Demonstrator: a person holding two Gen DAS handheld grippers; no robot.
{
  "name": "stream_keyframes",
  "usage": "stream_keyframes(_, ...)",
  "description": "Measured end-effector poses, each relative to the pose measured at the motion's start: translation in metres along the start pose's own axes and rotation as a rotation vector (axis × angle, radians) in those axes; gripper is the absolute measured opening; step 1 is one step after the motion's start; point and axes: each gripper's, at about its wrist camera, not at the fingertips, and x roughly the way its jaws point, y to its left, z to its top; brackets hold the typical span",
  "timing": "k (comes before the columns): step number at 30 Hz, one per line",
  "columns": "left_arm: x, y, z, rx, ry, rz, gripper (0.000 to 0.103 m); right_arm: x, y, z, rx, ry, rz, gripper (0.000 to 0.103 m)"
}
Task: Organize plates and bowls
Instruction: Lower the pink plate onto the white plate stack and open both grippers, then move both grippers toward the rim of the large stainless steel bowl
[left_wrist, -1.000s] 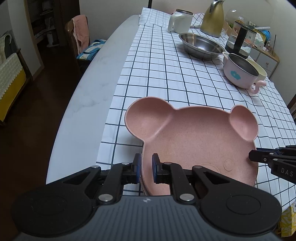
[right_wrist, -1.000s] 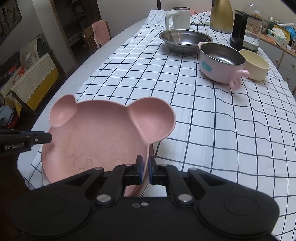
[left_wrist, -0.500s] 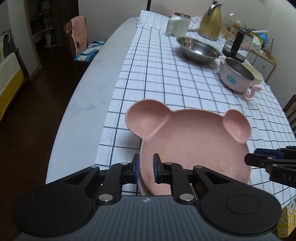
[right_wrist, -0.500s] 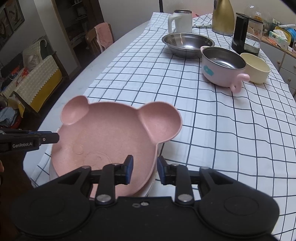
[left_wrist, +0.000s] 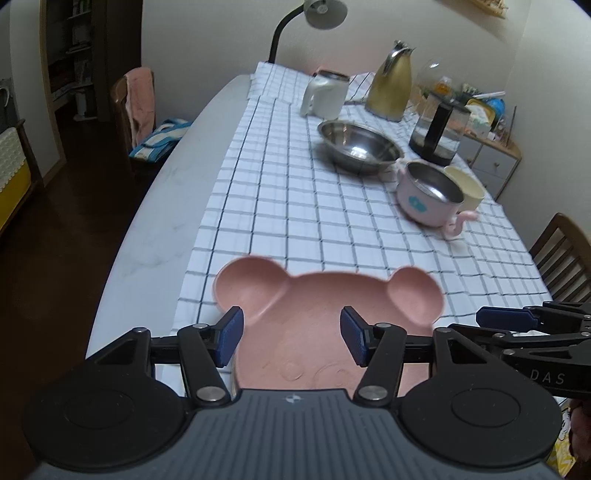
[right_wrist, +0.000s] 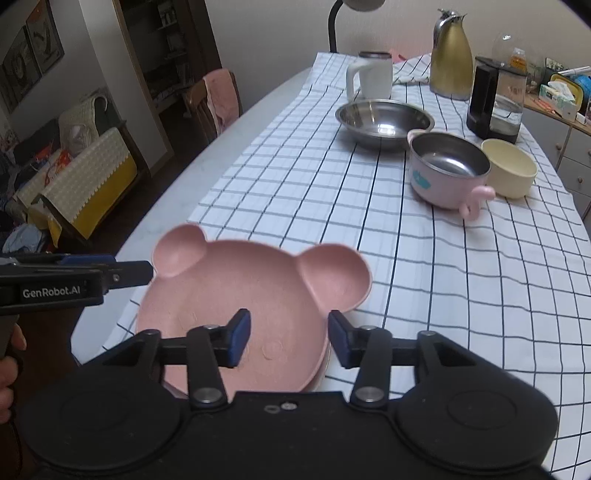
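Now both grippers have let go: the left gripper (left_wrist: 291, 341) and right gripper (right_wrist: 288, 341), shut a second ago, stand spread wide above the pink bear plate (right_wrist: 255, 302), which lies at the table's near edge. Farther along the checked tablecloth (right_wrist: 461, 280), toward the far right edge, sit the steel bowl (right_wrist: 384, 122), pink handled bowl (right_wrist: 448, 170) and cream bowl (right_wrist: 509, 171), well apart from the plate, with bare cloth between.

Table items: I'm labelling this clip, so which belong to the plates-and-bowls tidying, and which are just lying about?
Job:
bear plate
steel bowl
pink handled bowl
cream bowl

Lying about:
white jug
gold flask
glass kettle
lamp
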Motion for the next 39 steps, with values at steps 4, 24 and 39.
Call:
stream_keyframes(4, -0.006, -0.011, 0.011, 0.017, -0.031, -0.03, 0.067, -0.01, -0.003, 0.009, 0.005, -0.037, -0.003, 0.065)
stream_keyframes(24, 0.04, -0.081, 0.107, 0.031, -0.116, -0.031, 0.079, -0.031, -0.078, 0.097, 0.002, -0.193, -0.084, 0.102)
stream_keyframes(39, 0.139, -0.117, 0.206, 0.03, -0.186, 0.074, 0.103, 0.032, -0.165, 0.191, -0.044, -0.228, -0.165, 0.103)
